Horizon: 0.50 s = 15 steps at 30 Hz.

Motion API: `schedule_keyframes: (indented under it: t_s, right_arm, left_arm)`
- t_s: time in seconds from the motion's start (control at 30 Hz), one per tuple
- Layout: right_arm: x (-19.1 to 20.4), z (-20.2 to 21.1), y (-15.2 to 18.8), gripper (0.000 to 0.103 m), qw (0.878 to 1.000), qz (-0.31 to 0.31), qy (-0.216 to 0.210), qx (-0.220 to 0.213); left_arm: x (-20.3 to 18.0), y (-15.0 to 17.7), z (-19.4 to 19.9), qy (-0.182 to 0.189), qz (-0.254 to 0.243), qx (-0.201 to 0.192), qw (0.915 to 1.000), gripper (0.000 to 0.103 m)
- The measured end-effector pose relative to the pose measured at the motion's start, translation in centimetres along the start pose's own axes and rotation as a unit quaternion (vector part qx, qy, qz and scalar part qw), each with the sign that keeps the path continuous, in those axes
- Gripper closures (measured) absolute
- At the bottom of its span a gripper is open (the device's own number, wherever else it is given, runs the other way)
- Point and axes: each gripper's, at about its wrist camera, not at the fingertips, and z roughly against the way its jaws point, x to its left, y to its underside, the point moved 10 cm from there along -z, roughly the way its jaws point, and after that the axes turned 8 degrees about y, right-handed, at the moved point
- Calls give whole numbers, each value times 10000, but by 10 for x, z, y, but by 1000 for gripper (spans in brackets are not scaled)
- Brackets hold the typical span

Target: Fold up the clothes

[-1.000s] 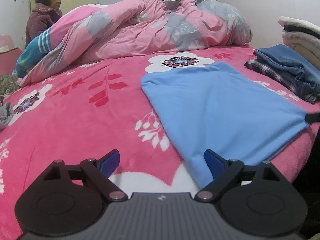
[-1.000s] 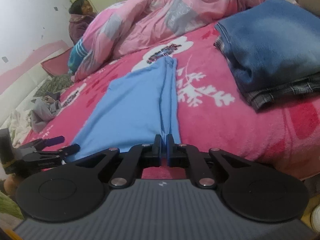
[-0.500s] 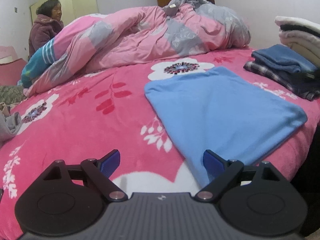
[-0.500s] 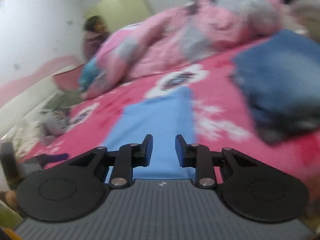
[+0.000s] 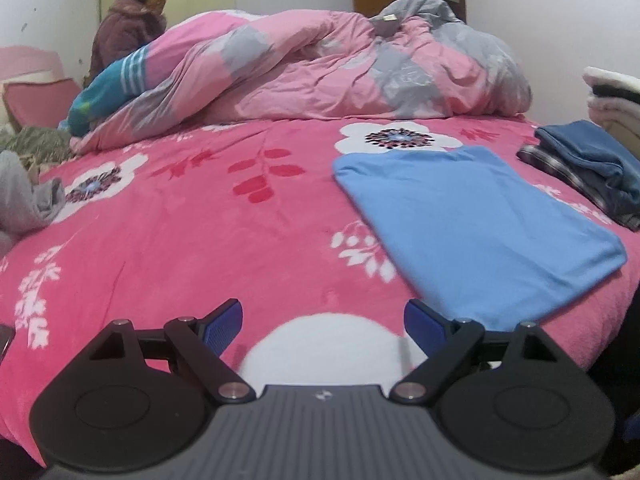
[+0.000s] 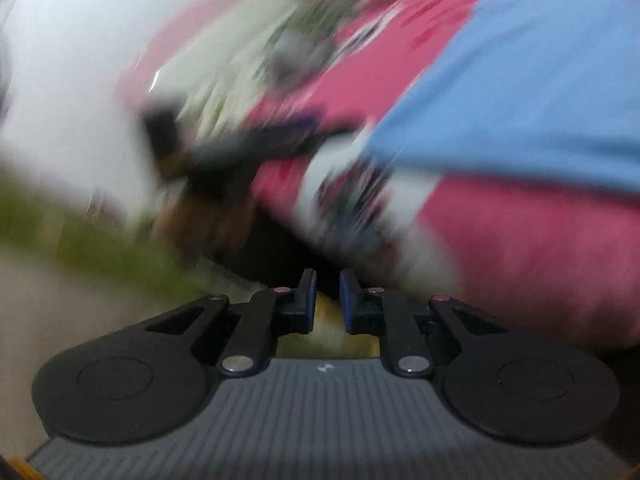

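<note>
Blue garment (image 5: 472, 232) lies flat on the bed (image 5: 200, 232) at two o'clock of the left gripper (image 5: 322, 322), fingers wide apart, empty. Right gripper (image 6: 327, 300), narrowly parted, holds nothing; motion blur risks a mistimed grab bunching cloth.

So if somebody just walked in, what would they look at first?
Probably the bright pink flowered fleece blanket covering the whole bed. Next, the flat folded light blue garment lying on its right side, and the big rumpled pink and grey quilt heaped along the far edge, with a woman in a purple jacket standing behind it at the left.
</note>
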Motion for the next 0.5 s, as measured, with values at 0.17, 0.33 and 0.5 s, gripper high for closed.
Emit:
schedule_keyframes:
  t_s: [0.17,0.33,0.5]
  right_arm:
    - [-34,26,-65,90,9873,-34,1104,-1144]
    - [-77,33,-118,89,9535,95,2408,-1810]
    - [-84,9,-99,89,9496,602,2821,-1222]
  left_arm:
    - [0,-5,11,-27,0,-163,9999,14]
    - [-7,-6,20,-81,-207,-256,9994,14]
    - [-10,-4,18,-33,-217,-204,9996,14]
